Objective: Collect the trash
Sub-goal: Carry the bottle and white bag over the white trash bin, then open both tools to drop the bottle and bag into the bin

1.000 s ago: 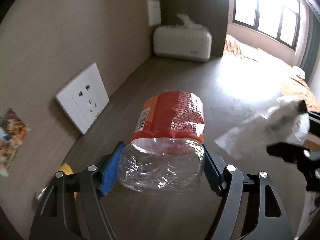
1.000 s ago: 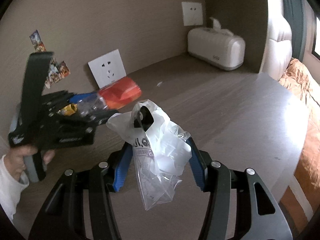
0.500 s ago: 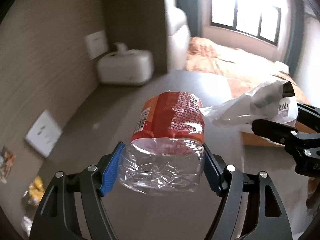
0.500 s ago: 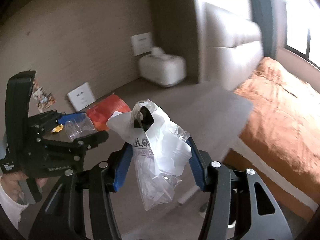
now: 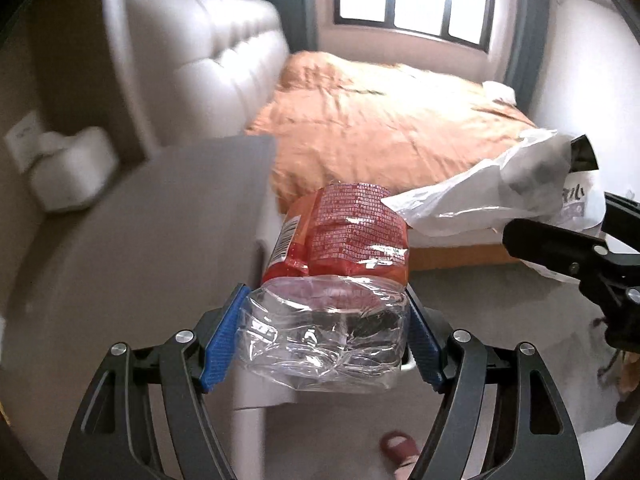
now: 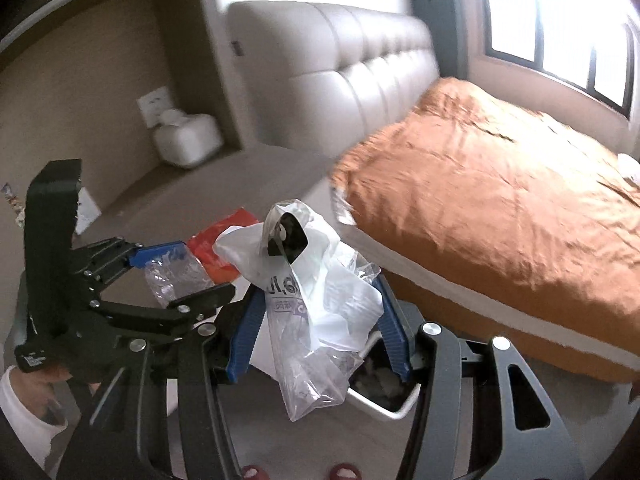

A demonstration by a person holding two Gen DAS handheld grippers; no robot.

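The left gripper (image 5: 326, 336) clamps a crushed clear plastic bottle (image 5: 324, 340) with a red label, at six o'clock in its view. At three o'clock of it, the right gripper (image 6: 316, 320) pinches a crumpled white plastic bag (image 6: 320, 304) above a white trash bin (image 6: 384, 396).

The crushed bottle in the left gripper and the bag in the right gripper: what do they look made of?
Bottle: thin clear plastic, glossy, by its see-through creased walls and sharp highlights; its red label looks like shiny printed film. Bag: thin soft plastic film, part milky white and part clear, by its limp folds and the contents that show through. Exact plastics cannot be told.
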